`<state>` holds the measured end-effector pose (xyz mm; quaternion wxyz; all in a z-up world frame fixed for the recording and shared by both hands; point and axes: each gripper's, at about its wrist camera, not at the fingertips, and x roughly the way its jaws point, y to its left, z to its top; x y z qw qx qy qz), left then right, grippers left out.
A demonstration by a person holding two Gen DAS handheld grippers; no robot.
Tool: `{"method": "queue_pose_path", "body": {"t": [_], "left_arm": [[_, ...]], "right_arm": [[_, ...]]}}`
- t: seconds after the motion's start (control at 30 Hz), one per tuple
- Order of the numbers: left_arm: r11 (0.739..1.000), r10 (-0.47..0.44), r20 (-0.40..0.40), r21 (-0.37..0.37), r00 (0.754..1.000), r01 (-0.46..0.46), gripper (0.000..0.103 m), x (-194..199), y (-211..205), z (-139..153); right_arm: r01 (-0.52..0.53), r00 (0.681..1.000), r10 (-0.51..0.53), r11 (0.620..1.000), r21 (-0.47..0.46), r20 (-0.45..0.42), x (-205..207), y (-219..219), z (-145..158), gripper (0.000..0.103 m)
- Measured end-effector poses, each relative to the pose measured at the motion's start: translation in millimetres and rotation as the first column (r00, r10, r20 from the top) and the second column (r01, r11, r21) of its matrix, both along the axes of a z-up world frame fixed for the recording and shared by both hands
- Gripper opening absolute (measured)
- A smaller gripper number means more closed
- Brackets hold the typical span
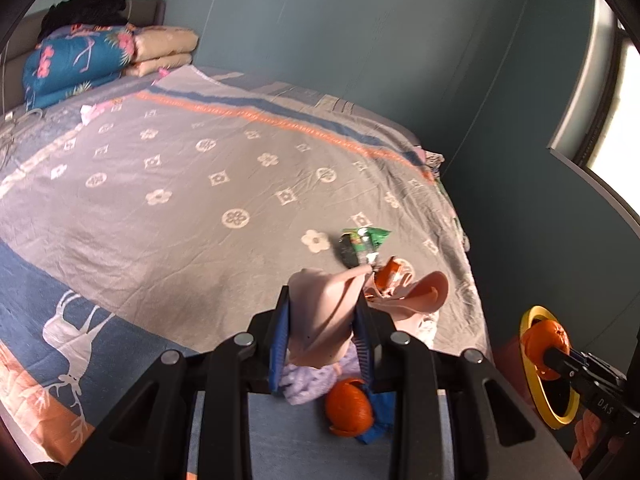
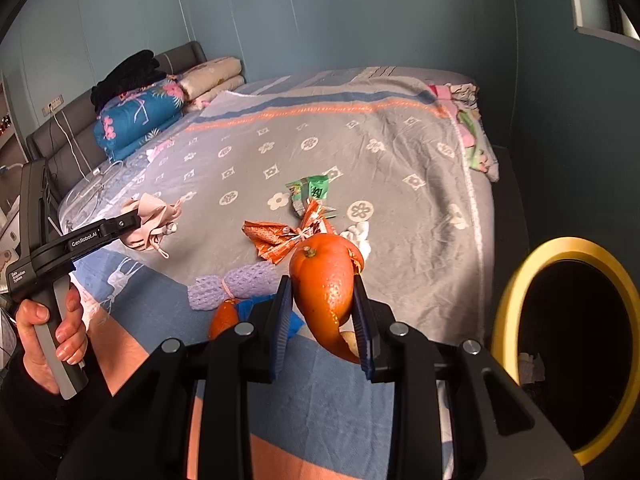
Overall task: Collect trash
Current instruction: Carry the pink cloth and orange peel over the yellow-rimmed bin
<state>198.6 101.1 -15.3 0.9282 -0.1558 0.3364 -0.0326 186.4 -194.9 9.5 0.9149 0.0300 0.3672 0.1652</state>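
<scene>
My left gripper (image 1: 322, 304) is shut on a pink face mask (image 1: 324, 316) and holds it above the bed; it also shows in the right wrist view (image 2: 154, 224). My right gripper (image 2: 322, 292) is shut on an orange peel (image 2: 326, 284), held near the yellow-rimmed black trash bin (image 2: 516, 280). On the bedspread (image 2: 360, 140) lie a green wrapper (image 2: 312, 190), an orange foil wrapper (image 2: 276, 240), a purple foam net (image 2: 236, 284), another orange peel (image 1: 348, 406) and a blue scrap (image 1: 378, 420).
Folded quilts (image 1: 80, 64) and dark clothes (image 1: 88, 6) are stacked at the headboard. A white cable (image 2: 92, 184) lies near the pillows. Crumpled cloth (image 2: 472, 132) hangs at the bed's far corner. The bin stands off the bed's right side.
</scene>
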Motion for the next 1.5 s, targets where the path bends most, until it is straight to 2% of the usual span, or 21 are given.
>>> {"method": "queue_pose_path", "body": {"t": [0.47, 0.93, 1.23, 1.5], "left_arm": [[0.992, -0.121, 0.068, 0.036, 0.99, 0.118, 0.027, -21.1, -70.6, 47.9], [0.969, -0.245, 0.102, 0.048, 0.964, 0.241, 0.027, -23.7, -142.7, 75.6], [0.942, -0.336, 0.103, 0.047, 0.936, 0.333, 0.027, -15.8, -198.7, 80.1], [0.894, -0.448, 0.107, 0.044, 0.888, 0.446, 0.027, -4.8, -260.6, 76.6]], "right_arm": [[0.065, 0.995, -0.066, 0.998, 0.011, 0.081, -38.1, -64.3, 47.9, 0.028], [0.135, 0.982, -0.135, 0.991, 0.01, 0.129, -54.1, -113.5, 72.0, 0.028], [0.201, 0.971, -0.203, 0.979, 0.026, 0.125, -52.5, -150.9, 70.6, 0.028], [0.273, 0.955, -0.277, 0.961, 0.047, 0.105, -49.4, -192.1, 61.7, 0.028]]}}
